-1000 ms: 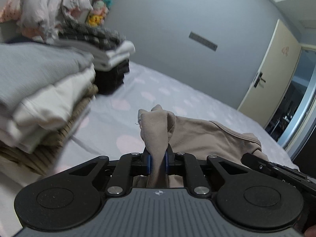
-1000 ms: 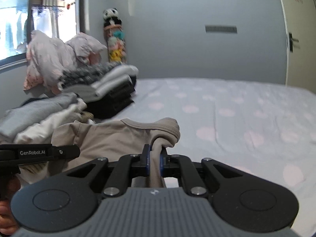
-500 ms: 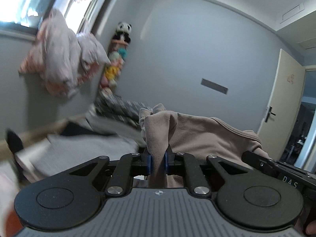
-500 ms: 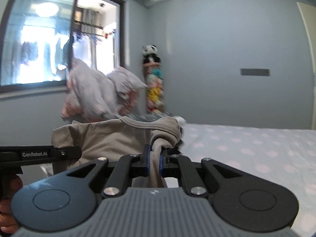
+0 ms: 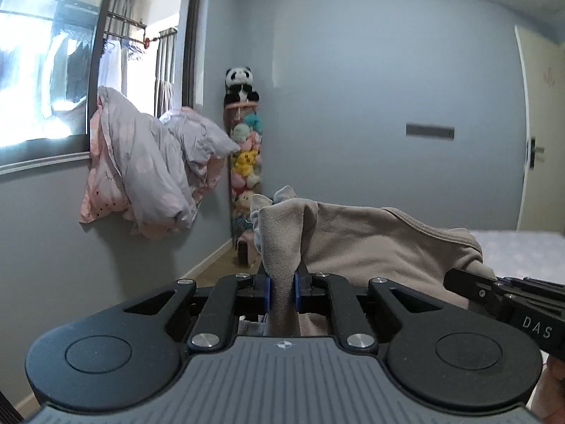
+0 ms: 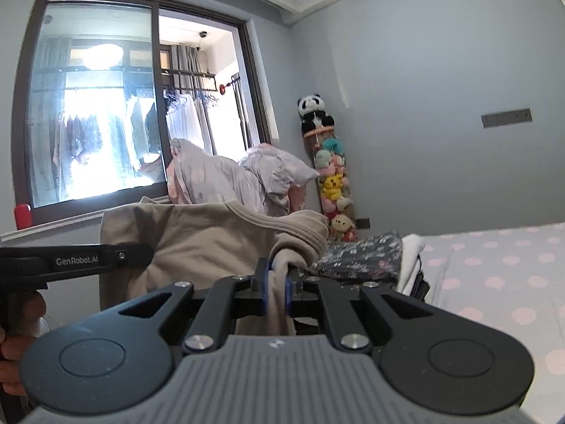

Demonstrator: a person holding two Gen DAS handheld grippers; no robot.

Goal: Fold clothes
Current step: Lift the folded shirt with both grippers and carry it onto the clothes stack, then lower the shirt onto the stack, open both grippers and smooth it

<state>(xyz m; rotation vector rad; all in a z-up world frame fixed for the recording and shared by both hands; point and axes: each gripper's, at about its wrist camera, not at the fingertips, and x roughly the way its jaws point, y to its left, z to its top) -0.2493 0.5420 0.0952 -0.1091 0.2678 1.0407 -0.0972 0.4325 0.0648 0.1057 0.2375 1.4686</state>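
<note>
- My left gripper [image 5: 281, 291] has its jaws pinching a bunched fold of the beige sweatshirt [image 5: 370, 236], held up in the air in front of the grey wall.
- My right gripper [image 6: 277, 291] has its jaws pinching the same beige sweatshirt [image 6: 197, 236] just by its ribbed collar [image 6: 293, 228].
- The garment hangs stretched between the 2 grippers, its collar edge running across the top.
- From the left wrist view I see the right gripper's black body at the lower right edge; from the right wrist view the left gripper's bar marked "GenRobot.AI" sits at the left edge, with a hand [image 6: 16, 346] on its handle.
- Beyond the cloth lies the bed [image 6: 494, 265] with a pink-dotted sheet, and a stack of folded clothes [image 6: 360, 256] at its near corner.
- A bundled duvet [image 5: 148, 166] rests on the window sill [image 5: 42, 162], near a hanging column of plush toys topped by a panda [image 5: 240, 83].
</note>
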